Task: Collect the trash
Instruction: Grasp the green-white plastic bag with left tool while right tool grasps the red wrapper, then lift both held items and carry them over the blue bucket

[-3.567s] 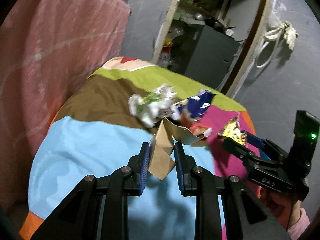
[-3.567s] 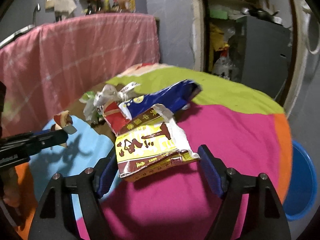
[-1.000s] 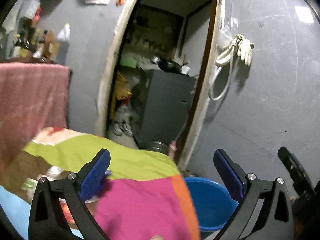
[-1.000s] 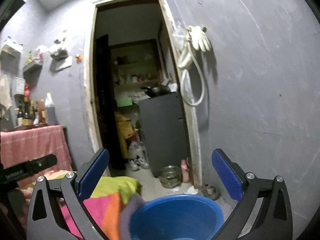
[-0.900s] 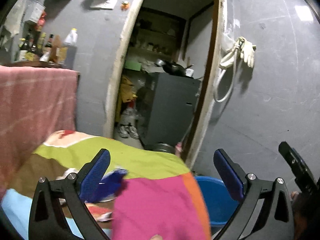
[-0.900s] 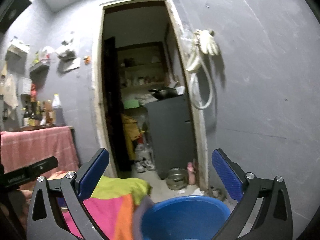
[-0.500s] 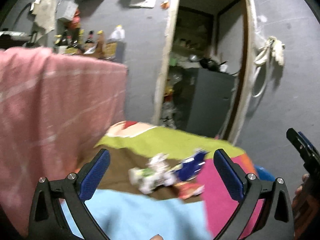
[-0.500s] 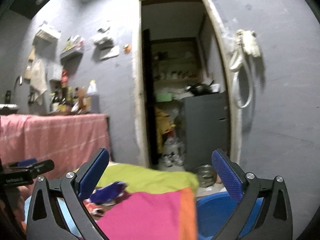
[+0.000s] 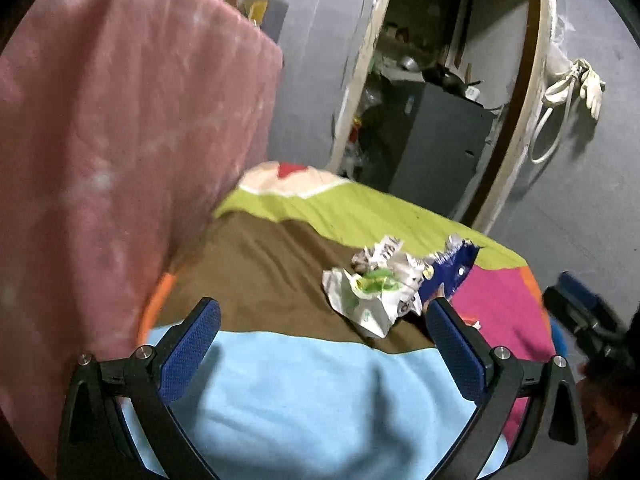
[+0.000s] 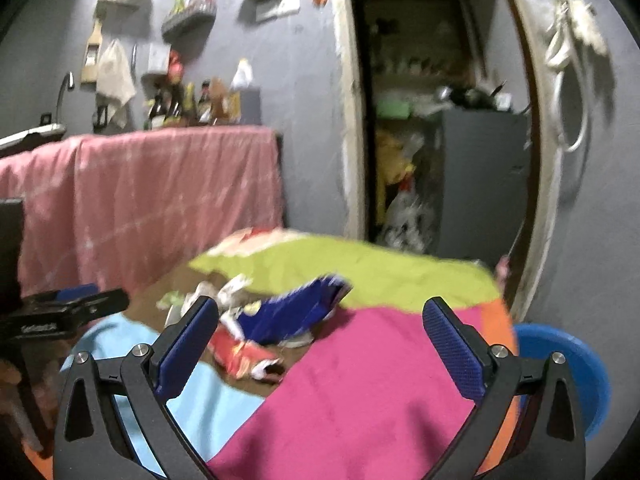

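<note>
Table cover (image 9: 280,392): matt woven cloth, softly creased.
White wrapper (image 9: 372,300): crumpled thin film, slight sheen.
Blue packet (image 9: 450,276): glossy foil-like plastic.
Left tool (image 9: 320,344): matt black plastic, pads finely textured blue rubber.
Basin (image 10: 568,364): smooth blue plastic.
Pink drape (image 9: 120,140): matt cloth.

Both views share wrappers (image 9: 378,288) (image 10: 296,314) — near.

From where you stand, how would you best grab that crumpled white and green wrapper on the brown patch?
Probably by the raised crumpled ridge at the top of the white and green wrapper, coming down from above with the open left gripper. It sits bunched up off the blanket, so its folds give the fingers something to pinch. Its right edge touches the blue wrapper, so close on the left part.
</note>
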### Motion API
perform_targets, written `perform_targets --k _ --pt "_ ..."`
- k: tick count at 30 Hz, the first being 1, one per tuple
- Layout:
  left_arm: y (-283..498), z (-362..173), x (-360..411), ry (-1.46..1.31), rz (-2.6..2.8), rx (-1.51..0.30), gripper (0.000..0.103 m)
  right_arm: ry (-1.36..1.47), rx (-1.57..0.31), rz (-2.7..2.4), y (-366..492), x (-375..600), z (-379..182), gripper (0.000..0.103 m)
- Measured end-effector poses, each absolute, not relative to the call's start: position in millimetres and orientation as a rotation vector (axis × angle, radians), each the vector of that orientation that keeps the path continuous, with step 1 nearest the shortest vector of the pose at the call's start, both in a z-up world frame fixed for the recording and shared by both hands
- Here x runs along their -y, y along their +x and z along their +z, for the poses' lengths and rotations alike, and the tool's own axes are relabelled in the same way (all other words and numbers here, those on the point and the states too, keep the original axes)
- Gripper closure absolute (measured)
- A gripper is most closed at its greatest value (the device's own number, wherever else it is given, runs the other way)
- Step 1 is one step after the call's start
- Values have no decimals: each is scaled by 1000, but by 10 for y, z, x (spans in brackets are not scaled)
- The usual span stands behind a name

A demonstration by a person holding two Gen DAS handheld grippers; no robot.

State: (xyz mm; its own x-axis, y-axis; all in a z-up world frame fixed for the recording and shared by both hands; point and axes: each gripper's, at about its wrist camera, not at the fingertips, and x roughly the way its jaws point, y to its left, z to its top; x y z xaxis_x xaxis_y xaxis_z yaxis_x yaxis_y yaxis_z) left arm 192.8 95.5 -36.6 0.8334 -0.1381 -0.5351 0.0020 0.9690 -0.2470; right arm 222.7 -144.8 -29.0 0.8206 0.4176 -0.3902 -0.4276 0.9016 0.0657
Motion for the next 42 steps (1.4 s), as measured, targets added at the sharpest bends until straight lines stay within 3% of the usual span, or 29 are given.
perform_targets --k 5,15,25,32,42 --pt "2121 -427 -944 -284 -132 -652 24 -58 -532 533 2349 1250 -497 15" --pt "2437 -544 -925 -335 -179 -736 53 -159 -693 633 2643 857 -711 20" --pt "2467 -565 -973 -343 -137 -762 94 -170 -746 669 2697 808 -792 60" --pt "2228 -513 -969 -346 -93 -771 102 -123 -739 672 2570 947 -774 87" --pt "1642 -350 -748 -342 -36 -721 103 -48 -637 654 2162 1265 -616 89"
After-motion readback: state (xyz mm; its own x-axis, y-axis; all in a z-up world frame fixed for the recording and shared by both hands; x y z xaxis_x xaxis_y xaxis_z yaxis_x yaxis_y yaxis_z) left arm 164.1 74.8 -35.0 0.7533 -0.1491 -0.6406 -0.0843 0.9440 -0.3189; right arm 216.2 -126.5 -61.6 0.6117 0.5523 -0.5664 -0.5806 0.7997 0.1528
